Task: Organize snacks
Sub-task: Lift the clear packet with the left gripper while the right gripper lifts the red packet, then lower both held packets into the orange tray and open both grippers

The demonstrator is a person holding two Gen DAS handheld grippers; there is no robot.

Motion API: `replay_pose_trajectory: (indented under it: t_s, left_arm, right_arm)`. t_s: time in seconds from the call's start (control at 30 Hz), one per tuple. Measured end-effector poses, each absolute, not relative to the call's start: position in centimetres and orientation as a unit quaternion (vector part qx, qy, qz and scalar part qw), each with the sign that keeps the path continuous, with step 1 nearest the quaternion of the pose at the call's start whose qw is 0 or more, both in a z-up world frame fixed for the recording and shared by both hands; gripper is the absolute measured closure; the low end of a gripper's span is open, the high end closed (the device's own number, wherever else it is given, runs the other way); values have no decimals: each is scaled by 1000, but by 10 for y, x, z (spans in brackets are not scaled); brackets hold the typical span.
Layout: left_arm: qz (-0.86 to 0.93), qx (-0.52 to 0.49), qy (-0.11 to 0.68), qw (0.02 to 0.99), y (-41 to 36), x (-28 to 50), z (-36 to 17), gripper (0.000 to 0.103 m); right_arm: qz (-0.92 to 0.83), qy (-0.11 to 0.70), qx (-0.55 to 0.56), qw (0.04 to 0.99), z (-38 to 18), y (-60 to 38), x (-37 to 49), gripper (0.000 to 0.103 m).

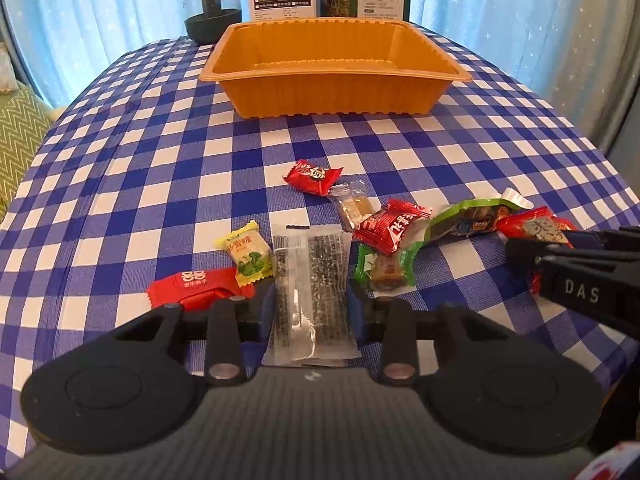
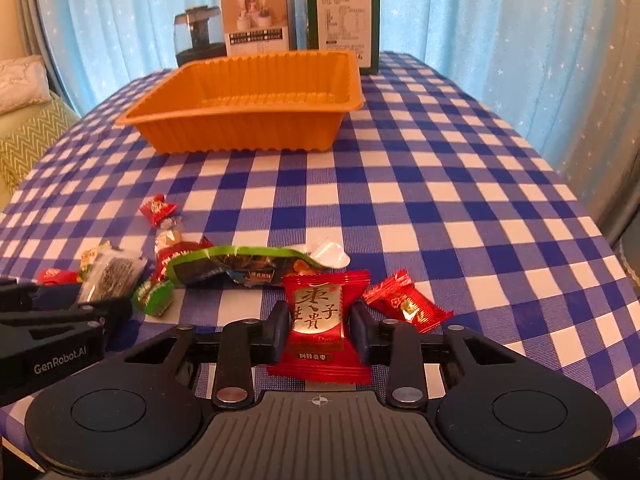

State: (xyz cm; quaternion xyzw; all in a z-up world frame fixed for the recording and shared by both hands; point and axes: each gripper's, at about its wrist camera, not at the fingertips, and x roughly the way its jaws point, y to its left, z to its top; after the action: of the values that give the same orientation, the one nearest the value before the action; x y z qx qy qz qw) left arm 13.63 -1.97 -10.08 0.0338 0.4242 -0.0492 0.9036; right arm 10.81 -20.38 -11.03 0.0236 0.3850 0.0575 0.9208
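Observation:
An empty orange tray [image 1: 332,92] stands at the far middle of the checked table; it also shows in the right wrist view [image 2: 240,128]. Snack packets lie in a loose row near the front. My left gripper [image 1: 310,304] is shut on a clear sesame-bar packet [image 1: 308,276], its fingers against both sides. My right gripper [image 2: 320,328] is shut on a red jujube packet [image 2: 318,320]. A yellow candy [image 1: 246,254], red candies [image 1: 314,176] and green packets [image 2: 240,266] lie around them. A small red candy [image 2: 408,302] lies just right of the right gripper.
A dark glass jar [image 1: 212,4] and two cartons [image 2: 342,16] stand behind the tray at the table's far edge. Blue curtains hang behind. A green sofa [image 1: 20,128] is off the left edge. The other gripper's body shows at each view's side.

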Motion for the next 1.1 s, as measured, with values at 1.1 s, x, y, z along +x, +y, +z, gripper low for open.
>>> replay_pose_trajectory:
  t_s: [1.1]
  left_arm:
    - [-61, 10, 313, 948, 1, 250, -6, 70]
  right_arm:
    - [94, 261, 78, 958, -19, -206, 222, 70]
